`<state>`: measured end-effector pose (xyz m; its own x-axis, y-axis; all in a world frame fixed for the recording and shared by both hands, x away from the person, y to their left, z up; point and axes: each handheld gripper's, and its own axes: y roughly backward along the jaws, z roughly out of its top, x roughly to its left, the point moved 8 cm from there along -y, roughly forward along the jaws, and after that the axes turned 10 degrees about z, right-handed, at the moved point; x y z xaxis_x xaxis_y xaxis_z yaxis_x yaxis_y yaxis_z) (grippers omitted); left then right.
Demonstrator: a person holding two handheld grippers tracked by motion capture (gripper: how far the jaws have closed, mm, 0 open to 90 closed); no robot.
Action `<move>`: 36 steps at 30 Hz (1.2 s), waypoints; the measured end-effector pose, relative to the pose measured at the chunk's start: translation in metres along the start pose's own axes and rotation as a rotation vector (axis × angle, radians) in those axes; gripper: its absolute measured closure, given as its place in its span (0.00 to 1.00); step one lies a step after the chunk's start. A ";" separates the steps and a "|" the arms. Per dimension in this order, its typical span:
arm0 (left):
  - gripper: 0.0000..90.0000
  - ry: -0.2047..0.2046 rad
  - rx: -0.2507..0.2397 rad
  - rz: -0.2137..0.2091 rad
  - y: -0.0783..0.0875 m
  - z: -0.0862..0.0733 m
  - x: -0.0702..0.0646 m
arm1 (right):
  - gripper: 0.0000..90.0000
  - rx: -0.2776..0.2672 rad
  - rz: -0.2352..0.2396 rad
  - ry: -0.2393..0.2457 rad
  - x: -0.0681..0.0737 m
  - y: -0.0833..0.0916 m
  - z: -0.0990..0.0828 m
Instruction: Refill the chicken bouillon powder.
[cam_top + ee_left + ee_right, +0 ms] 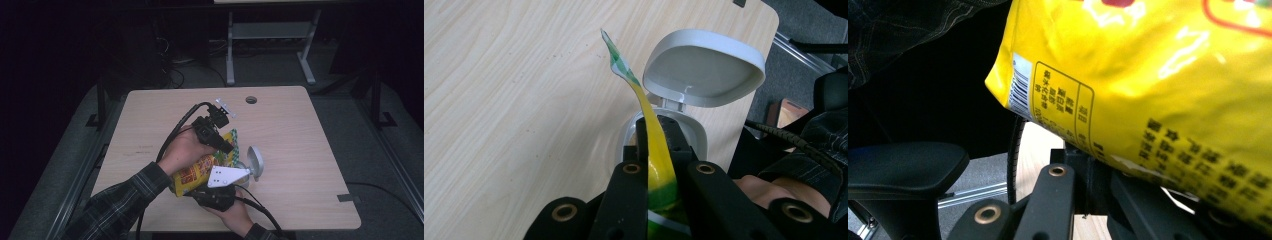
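While two tools [227, 145] [227, 187] grip one yellow bag [195, 175], one white container [252, 162] (lid open)

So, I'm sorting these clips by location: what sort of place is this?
Probably a lab or recording workspace: a bare wooden table with a cable hole, grey floor, metal frame legs behind, and dark surroundings.

Glossy yellow snack bag [197, 172], printed and barcoded, top edge pinched in left gripper [658, 150], base at right gripper [1088, 170], above open-lidded white container [704, 70].
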<state>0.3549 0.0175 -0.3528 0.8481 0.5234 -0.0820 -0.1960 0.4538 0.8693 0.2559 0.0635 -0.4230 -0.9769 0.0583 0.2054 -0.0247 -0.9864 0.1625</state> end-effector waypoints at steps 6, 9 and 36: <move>1.00 0.002 0.004 -0.001 0.000 0.000 -0.001 | 1.00 0.000 0.003 -0.001 0.001 0.001 0.000; 1.00 0.002 0.005 0.001 0.000 0.000 -0.001 | 1.00 -0.002 0.004 -0.001 0.001 0.001 0.000; 1.00 -0.008 0.010 0.009 0.002 0.002 -0.001 | 1.00 -0.010 0.004 0.000 0.001 0.001 0.003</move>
<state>0.3544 0.0160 -0.3503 0.8503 0.5215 -0.0706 -0.1984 0.4419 0.8749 0.2553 0.0626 -0.4200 -0.9770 0.0540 0.2061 -0.0225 -0.9881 0.1523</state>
